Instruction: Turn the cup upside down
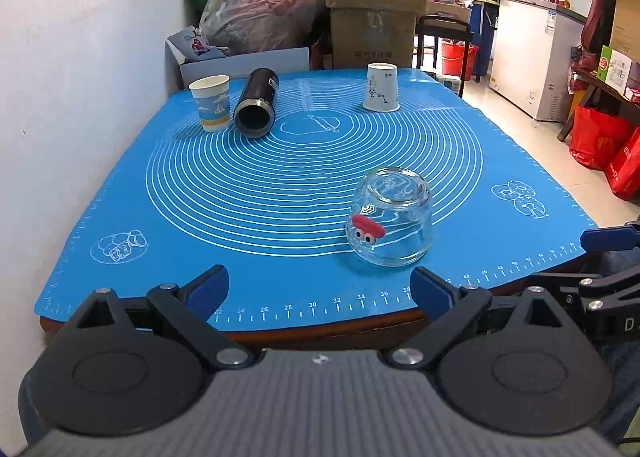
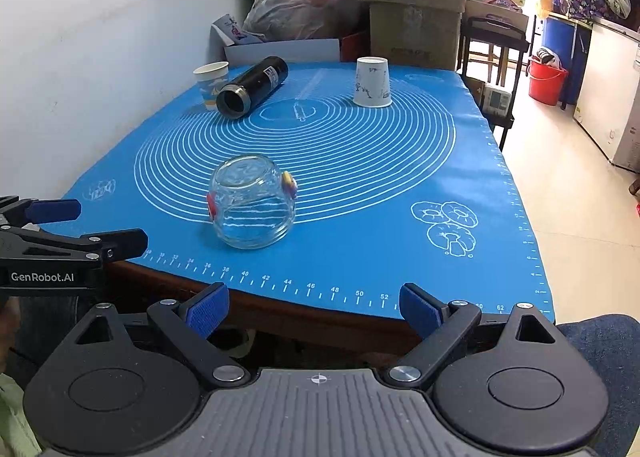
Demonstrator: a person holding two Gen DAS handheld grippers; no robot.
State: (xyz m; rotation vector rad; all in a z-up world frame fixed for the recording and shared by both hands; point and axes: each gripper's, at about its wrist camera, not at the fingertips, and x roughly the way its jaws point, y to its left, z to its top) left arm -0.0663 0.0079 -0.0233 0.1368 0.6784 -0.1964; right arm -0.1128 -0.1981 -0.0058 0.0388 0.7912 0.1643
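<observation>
On the mat [image 1: 280, 185] a glass cup [image 1: 390, 217] is set mouth down, nearest the grippers, ahead and to the right of the left gripper [image 1: 320, 291] and ahead and to the left of the right gripper [image 2: 314, 309]. Far beyond it, a flask [image 1: 257, 103] is laid on its side with an upright paper cup [image 1: 212, 103] just to its left. An inverted paper cup [image 1: 381, 87] is placed well apart to their right, and boxes [image 1: 374, 1] are stacked behind the mat's far edge.

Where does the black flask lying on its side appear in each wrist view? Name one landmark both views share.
Left wrist view: black flask lies upper left of centre, beside the blue-printed paper cup.
Right wrist view: black flask lies upper left, hiding part of that cup.
Shared landmark: upside-down white paper cup.
</observation>
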